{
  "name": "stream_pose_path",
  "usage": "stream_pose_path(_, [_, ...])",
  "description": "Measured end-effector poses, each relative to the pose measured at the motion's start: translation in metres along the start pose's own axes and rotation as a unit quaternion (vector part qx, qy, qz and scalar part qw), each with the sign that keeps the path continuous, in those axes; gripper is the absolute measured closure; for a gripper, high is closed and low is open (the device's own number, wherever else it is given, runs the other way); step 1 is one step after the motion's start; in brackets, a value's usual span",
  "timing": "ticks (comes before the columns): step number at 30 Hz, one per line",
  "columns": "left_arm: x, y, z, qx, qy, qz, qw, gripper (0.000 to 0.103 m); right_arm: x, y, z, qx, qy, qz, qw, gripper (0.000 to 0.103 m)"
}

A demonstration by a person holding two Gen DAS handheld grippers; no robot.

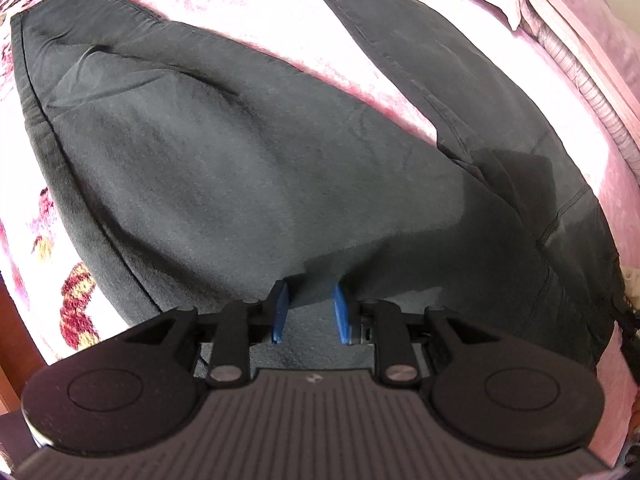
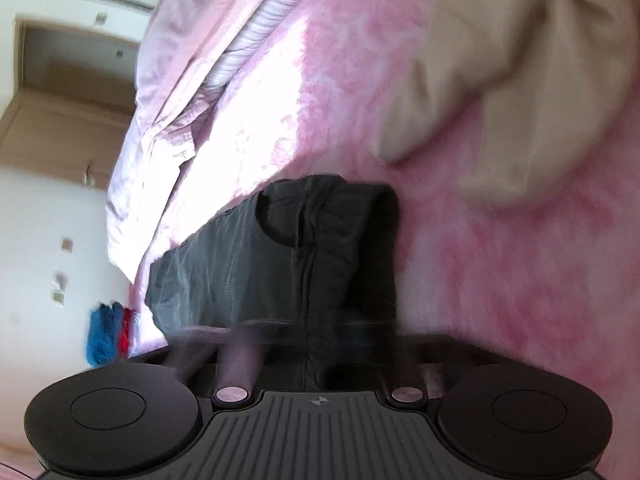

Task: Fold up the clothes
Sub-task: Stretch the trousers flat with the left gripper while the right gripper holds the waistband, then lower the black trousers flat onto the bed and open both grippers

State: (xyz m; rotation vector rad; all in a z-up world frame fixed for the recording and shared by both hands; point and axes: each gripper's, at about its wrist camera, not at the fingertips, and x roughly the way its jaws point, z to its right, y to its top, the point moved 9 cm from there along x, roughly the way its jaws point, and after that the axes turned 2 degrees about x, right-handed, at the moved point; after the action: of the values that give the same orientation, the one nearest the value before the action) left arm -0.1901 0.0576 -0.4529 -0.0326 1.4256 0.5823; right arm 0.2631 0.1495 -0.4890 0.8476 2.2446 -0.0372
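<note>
— Trousers [image 1: 248, 168], dark grey, fill most of the left wrist view, spread over a pink floral bedspread [image 1: 248, 12], with one leg running to the upper left of the frame and the other to the top centre. What grips them?

— Left gripper [image 1: 310, 312], at the lower centre. Its blue pads [image 1: 281, 312] stand apart, with a fold of the grey cloth bunched between them; the fingertips are hidden under that fold, so whether they pinch it I cannot tell

— And the right one?

— Right gripper [image 2: 308, 344] is smeared by motion blur. Only the black body and two round discs at the bottom of the frame are sharp; the fingers dissolve into streaks in front of the grey garment [image 2: 280, 256], and their state cannot be told either

— What else shows there?

— Beige cloth [image 2: 508, 92] at the upper right, blurred and cut off by the frame edge, lying on the pink cover [image 2: 500, 280]. A bunched pale pink quilt [image 2: 172, 92] along the upper left, a wooden door [image 2: 68, 92] behind it, and something blue and red [image 2: 106, 336] at the lower left, too blurred to name
</note>
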Motion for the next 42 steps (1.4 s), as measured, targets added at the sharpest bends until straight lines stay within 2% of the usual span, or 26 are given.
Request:
stream_pose_path(3, [0.001, 0.0, 0.0, 0.003, 0.001, -0.003, 1.0, 0.083, -0.025, 0.005, -0.03, -0.091, 0.005, 0.035, 0.995, 0.103])
stream_pose_path(7, [0.005, -0.003, 0.003, 0.025, 0.013, -0.005, 0.9996, 0.083, -0.006, 0.002, 0.011, -0.07, -0.064, 0.02, 0.995, 0.103])
stream_pose_path(10, [0.004, -0.003, 0.004, 0.03, 0.01, -0.005, 0.9995, 0.082, -0.001, 0.003, 0.02, -0.021, -0.061, 0.018, 0.998, 0.099])
stream_pose_path(11, [0.003, -0.004, 0.003, 0.029, 0.008, -0.004, 0.9995, 0.082, -0.007, 0.002, 0.02, -0.007, -0.058, 0.015, 0.998, 0.096])
stream_pose_path(13, [0.003, -0.004, 0.002, 0.025, 0.005, -0.003, 0.9997, 0.082, -0.023, -0.003, 0.02, 0.018, -0.042, 0.01, 0.999, 0.071])
stream_pose_path(14, [0.003, -0.004, 0.002, 0.023, 0.005, -0.003, 0.9997, 0.082, -0.031, -0.008, 0.019, 0.03, -0.027, 0.007, 0.999, 0.066])
stream_pose_path(17, [0.005, -0.003, 0.005, 0.022, 0.006, -0.004, 0.9997, 0.08, -0.043, -0.032, 0.009, 0.074, 0.032, -0.027, 0.996, 0.065])
stream_pose_path(19, [0.005, -0.002, 0.007, 0.023, 0.005, -0.004, 0.9997, 0.08, -0.048, -0.051, 0.007, 0.094, 0.052, -0.055, 0.993, 0.065])
stream_pose_path(22, [0.003, -0.003, 0.006, 0.019, 0.001, -0.005, 0.9998, 0.08, -0.044, -0.075, 0.01, 0.096, 0.046, -0.087, 0.99, 0.065])
stream_pose_path(25, [0.003, -0.004, 0.005, 0.017, -0.002, -0.005, 0.9998, 0.08, -0.038, -0.082, 0.011, 0.074, 0.038, -0.088, 0.993, 0.064])
stream_pose_path(28, [0.003, -0.005, 0.006, 0.02, -0.001, -0.004, 0.9998, 0.08, -0.034, -0.081, 0.007, 0.054, 0.05, -0.087, 0.994, 0.065])
stream_pose_path(30, [0.003, -0.005, 0.007, 0.023, 0.001, -0.004, 0.9997, 0.08, -0.032, -0.086, 0.001, 0.021, 0.049, -0.091, 0.994, 0.065])
stream_pose_path(32, [0.004, -0.005, 0.007, 0.024, 0.002, -0.004, 0.9997, 0.08, -0.029, -0.089, -0.004, -0.01, 0.041, -0.094, 0.995, 0.091])
stream_pose_path(33, [0.004, -0.005, 0.008, 0.025, 0.002, -0.005, 0.9997, 0.08, -0.029, -0.09, -0.004, -0.023, 0.027, -0.093, 0.995, 0.098])
stream_pose_path(37, [0.001, -0.004, 0.008, 0.025, -0.004, -0.012, 0.9996, 0.08, -0.05, -0.093, -0.028, -0.108, -0.017, -0.072, 0.991, 0.102])
stream_pose_path(38, [0.0, -0.004, 0.009, 0.027, -0.007, -0.013, 0.9995, 0.08, -0.057, -0.093, -0.029, -0.108, -0.021, -0.067, 0.992, 0.102])
stream_pose_path(41, [0.003, -0.008, 0.008, 0.04, -0.004, -0.018, 0.999, 0.08, -0.05, -0.098, -0.007, -0.118, -0.092, -0.07, 0.986, 0.103])
stream_pose_path(42, [0.004, -0.009, 0.009, 0.049, 0.0, -0.017, 0.9987, 0.08, -0.047, -0.1, -0.005, -0.118, -0.103, -0.071, 0.985, 0.102])
